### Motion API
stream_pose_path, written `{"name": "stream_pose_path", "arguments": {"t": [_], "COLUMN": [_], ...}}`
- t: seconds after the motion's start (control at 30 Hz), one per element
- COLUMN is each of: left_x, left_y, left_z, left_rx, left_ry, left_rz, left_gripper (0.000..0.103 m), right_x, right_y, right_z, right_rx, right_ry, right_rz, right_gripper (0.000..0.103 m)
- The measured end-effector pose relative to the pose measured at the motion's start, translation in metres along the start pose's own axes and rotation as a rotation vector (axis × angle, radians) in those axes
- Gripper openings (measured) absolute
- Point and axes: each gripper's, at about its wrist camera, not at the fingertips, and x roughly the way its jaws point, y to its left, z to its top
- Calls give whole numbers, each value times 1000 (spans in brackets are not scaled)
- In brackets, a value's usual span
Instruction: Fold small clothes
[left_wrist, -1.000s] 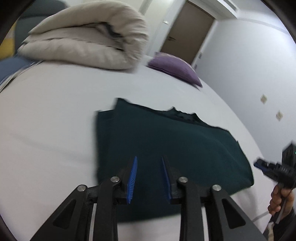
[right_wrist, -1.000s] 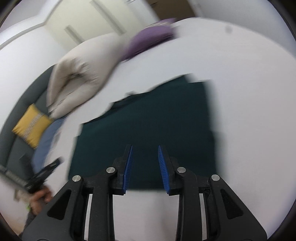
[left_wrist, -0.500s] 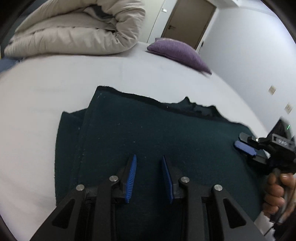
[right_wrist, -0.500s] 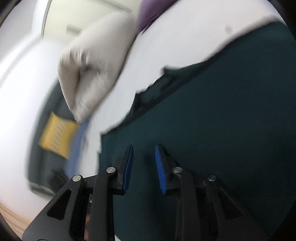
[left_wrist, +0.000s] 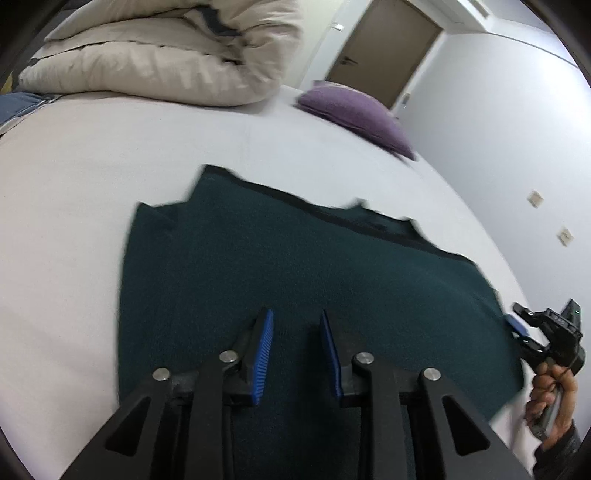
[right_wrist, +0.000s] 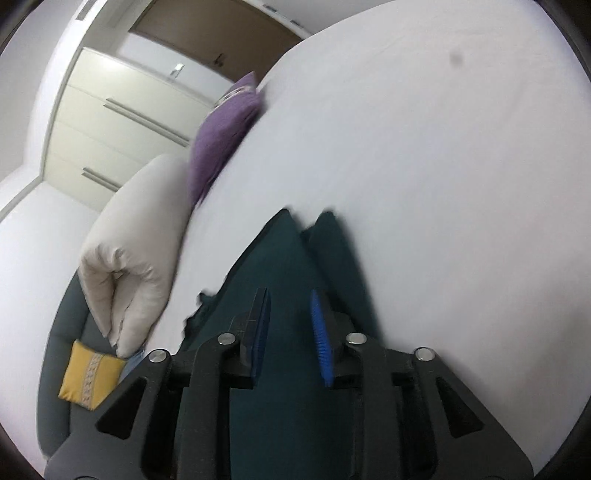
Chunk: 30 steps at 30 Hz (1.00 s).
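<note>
A dark green garment (left_wrist: 295, 266) lies flat on the white bed (left_wrist: 92, 166), partly folded, with a black trimmed edge at its far side. My left gripper (left_wrist: 295, 325) is open and empty, just above the garment's near middle. My right gripper (right_wrist: 290, 302) is open and empty, low over the garment's right edge (right_wrist: 295, 254). It also shows in the left wrist view (left_wrist: 524, 325) at the garment's right side, held by a hand (left_wrist: 554, 398).
A rolled beige duvet (left_wrist: 166, 55) and a purple pillow (left_wrist: 354, 110) lie at the far end of the bed. A yellow cushion (right_wrist: 92, 376) sits on a dark sofa at the left. A brown door (left_wrist: 380, 48) and wall lie beyond.
My left gripper has drawn back a little over the garment. My right gripper has swung to the garment's right edge and turned along it. Both stay open.
</note>
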Motion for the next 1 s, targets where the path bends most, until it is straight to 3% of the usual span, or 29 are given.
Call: {"name": "stream_pose_path", "arguments": {"t": [0.1,0.23,0.3,0.33,0.37,0.53,0.7,0.83,0.9,0.93,0.97,1.0], "left_x": [-23,-11,-8,-9,-12,-32,-48,-57,-68,-74,-81,-90], "left_y": [-46,-66,-44,-35,-24,17,44,46,43,38,31,21], "left_z": [-23,-48,-51,-51,-50,-54,-61,-64,-66,-67,-67,-67], "left_rx": [80,163,114,91,60,7,-62,-56,-41,-23,8,48], "left_ry": [-1,64,73,78,87,89,70,69,65,61,49,25], "left_rz": [-73,-16,-21,-29,-50,-114,-121,-88,-55,-36,12,58], "left_gripper": [31,34,24,13,8,8,8,8,14,24,46,55], "right_x": [4,46,72,78,79,51,2,-29,-61,-69,-78,-89], "right_y": [37,76,74,69,64,22,-34,-57,-71,-75,-78,-80], "right_z": [-48,-117,-140,-143,-141,-113,-71,-47,-38,-34,-32,-30], "right_rx": [-78,-150,-145,-136,-121,-6,101,117,118,117,121,125], "right_ry": [135,337,417,417,403,255,91,5,-38,-54,-75,-84], "right_rz": [110,164,143,139,163,151,113,82,40,9,0,0], "right_gripper": [25,25,26,26,21,20,20,20,26,28,31,35]}}
